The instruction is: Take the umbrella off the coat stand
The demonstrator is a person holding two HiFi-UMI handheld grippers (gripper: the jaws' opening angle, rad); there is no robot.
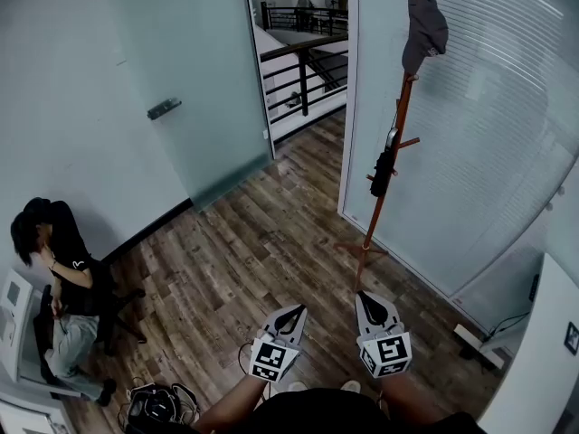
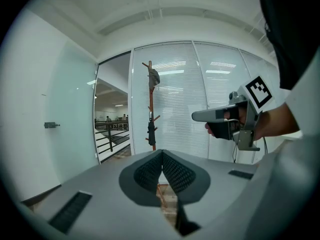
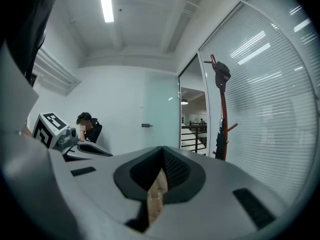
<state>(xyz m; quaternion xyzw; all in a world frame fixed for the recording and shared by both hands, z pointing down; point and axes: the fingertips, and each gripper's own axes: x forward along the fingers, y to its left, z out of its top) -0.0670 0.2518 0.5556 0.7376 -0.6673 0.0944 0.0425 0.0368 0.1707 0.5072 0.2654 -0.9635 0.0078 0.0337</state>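
Note:
An orange-red coat stand [image 1: 399, 120] rises in front of the blind-covered glass wall. A black folded umbrella [image 1: 384, 168] hangs from a peg halfway up it, and a dark cap [image 1: 423, 27] hangs near the top. My left gripper [image 1: 295, 310] and right gripper [image 1: 365, 297] are held side by side near the stand's foot, well short of the umbrella, both shut and empty. In the left gripper view the umbrella [image 2: 150, 133] hangs far ahead beyond the shut jaws of the left gripper [image 2: 161, 156]. The right gripper view has the umbrella [image 3: 219, 144] to the right of the right gripper [image 3: 162, 154].
A person [image 1: 56, 269] sits on a chair at the left wall. A frosted glass door [image 1: 181, 80] stands open onto a corridor with a black railing [image 1: 303, 70]. A bundle of cables [image 1: 154, 405] lies on the wood floor. A white cabinet [image 1: 543, 360] stands at the right.

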